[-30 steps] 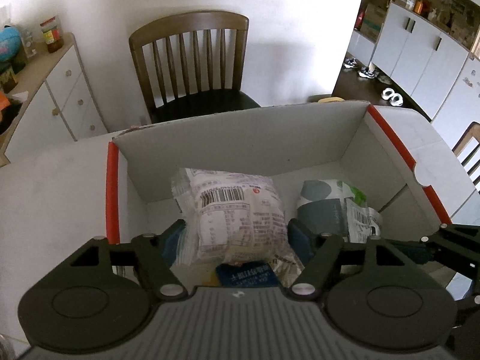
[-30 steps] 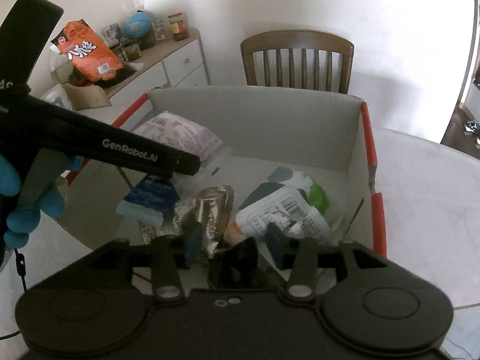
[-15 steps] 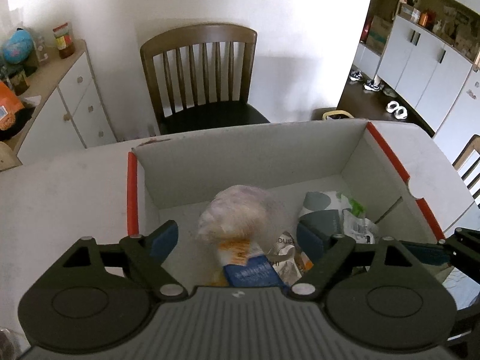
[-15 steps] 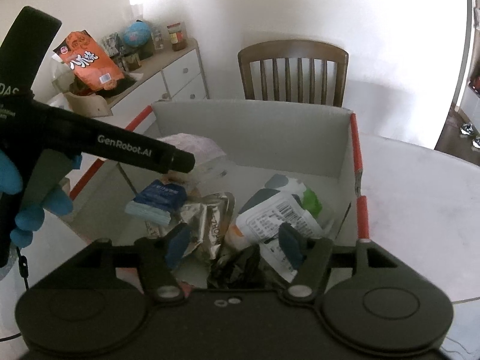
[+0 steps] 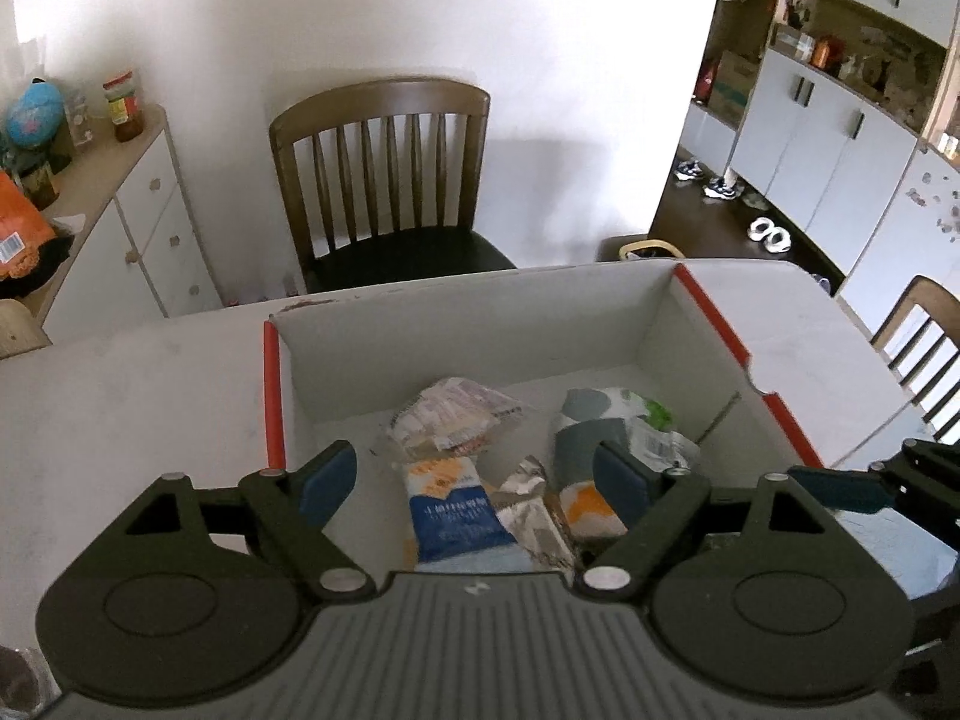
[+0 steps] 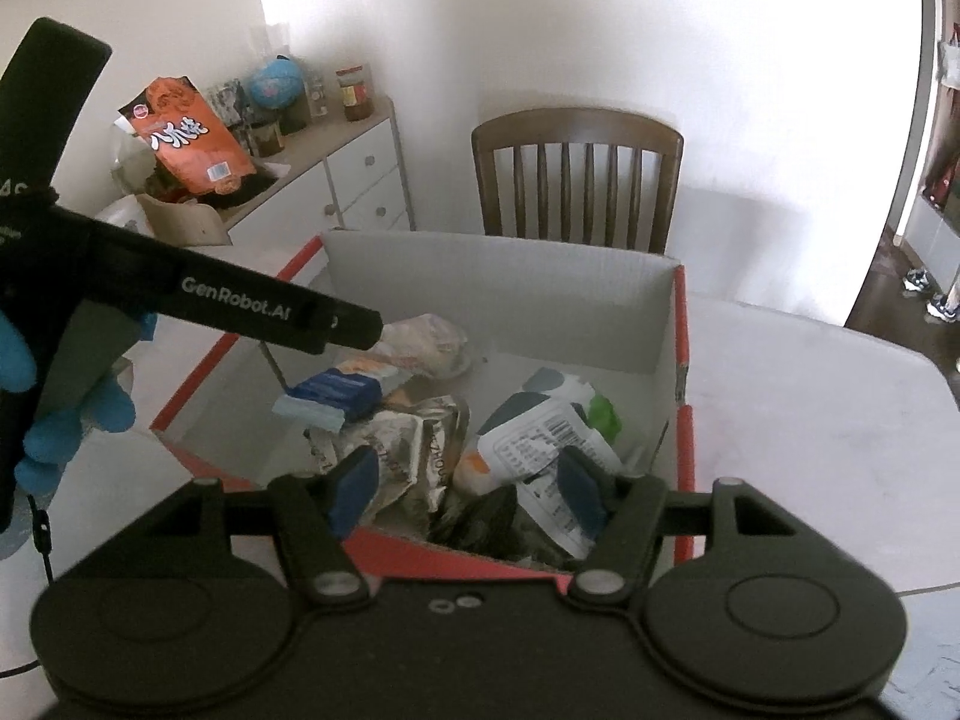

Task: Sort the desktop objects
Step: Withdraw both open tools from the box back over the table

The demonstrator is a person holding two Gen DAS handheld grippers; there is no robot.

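Note:
A white cardboard box with red edges [image 5: 468, 324] [image 6: 498, 294] stands on the white table. Inside lie a clear snack bag [image 5: 453, 417] [image 6: 423, 345], a blue pack [image 5: 456, 519] [image 6: 336, 393], a silver foil packet [image 5: 531, 507] [image 6: 399, 450] and a grey-green pouch [image 5: 606, 426] [image 6: 540, 429]. My left gripper [image 5: 474, 483] is open and empty above the box's near side. My right gripper [image 6: 465, 489] is open and empty over the box's near edge. The left gripper's body [image 6: 252, 303] shows in the right wrist view.
A wooden chair [image 5: 384, 180] [image 6: 576, 177] stands behind the table. A white sideboard [image 5: 138, 222] [image 6: 324, 168] with jars, a globe and an orange bag [image 6: 186, 144] is at the left. Another chair [image 5: 918, 342] is at the right. White cabinets [image 5: 840, 138] stand beyond.
My left gripper opened and let go of the clear snack bag, which dropped into the box. Both grippers pulled back and up from the box.

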